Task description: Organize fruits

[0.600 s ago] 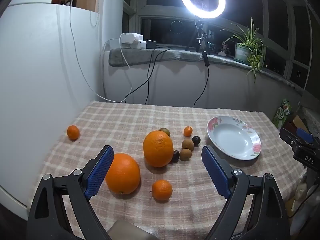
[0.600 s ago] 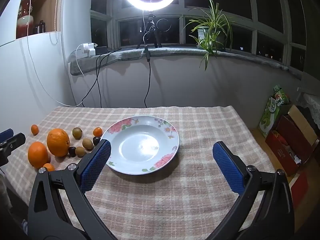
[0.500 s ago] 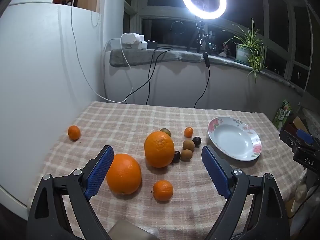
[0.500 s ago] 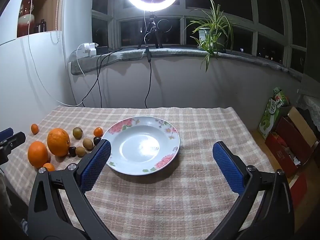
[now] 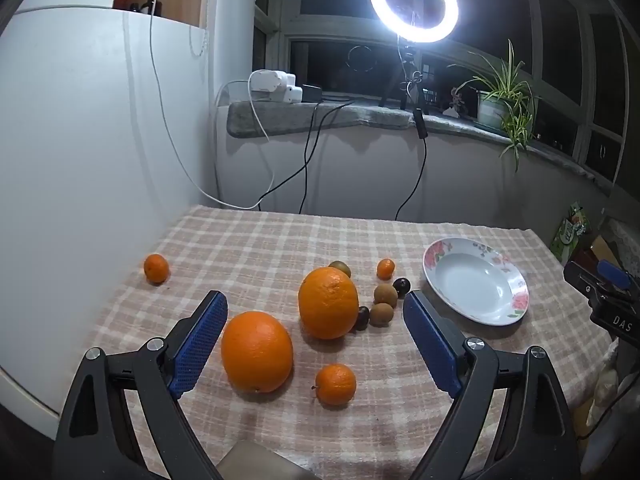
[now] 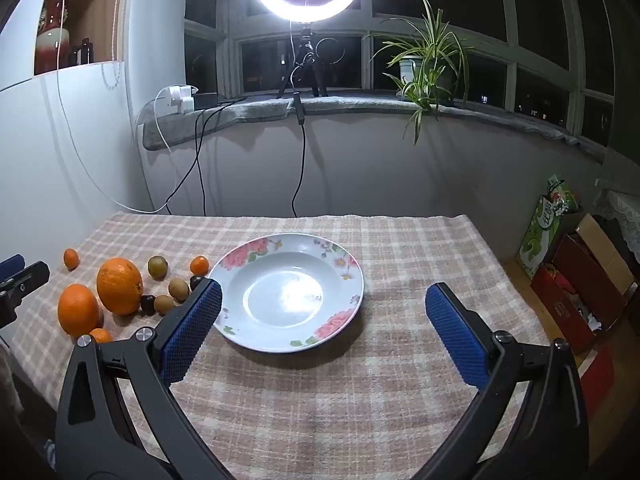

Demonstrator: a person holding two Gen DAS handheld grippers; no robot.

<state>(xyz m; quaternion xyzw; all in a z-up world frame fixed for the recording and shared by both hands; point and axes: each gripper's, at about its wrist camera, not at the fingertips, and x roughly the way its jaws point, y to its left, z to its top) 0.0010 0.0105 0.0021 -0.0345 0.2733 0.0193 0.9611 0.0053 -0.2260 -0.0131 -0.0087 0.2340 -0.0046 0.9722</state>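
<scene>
My left gripper point(image 5: 316, 340) is open above the checked tablecloth, with nothing between its blue pads. Ahead of it lie two big oranges point(image 5: 257, 351) point(image 5: 328, 302), a small mandarin point(image 5: 335, 384), brown kiwis point(image 5: 385, 294) and dark small fruits point(image 5: 401, 286). Another mandarin point(image 5: 156, 268) sits alone at the left. The empty flowered plate point(image 6: 256, 252) lies right in front of my open right gripper point(image 6: 322, 316). In the right wrist view the fruit cluster point(image 6: 119, 286) is left of the plate.
A ring light point(image 5: 413, 0) on a tripod and a potted plant point(image 6: 428, 60) stand on the windowsill behind the table. Cables point(image 5: 308, 160) hang down the wall. Boxes and bags point(image 6: 576, 280) sit on the floor to the right. A white cabinet point(image 5: 80, 140) borders the table's left side.
Both views have shifted very slightly; the fruits and plate lie as before and both grippers stay open.
</scene>
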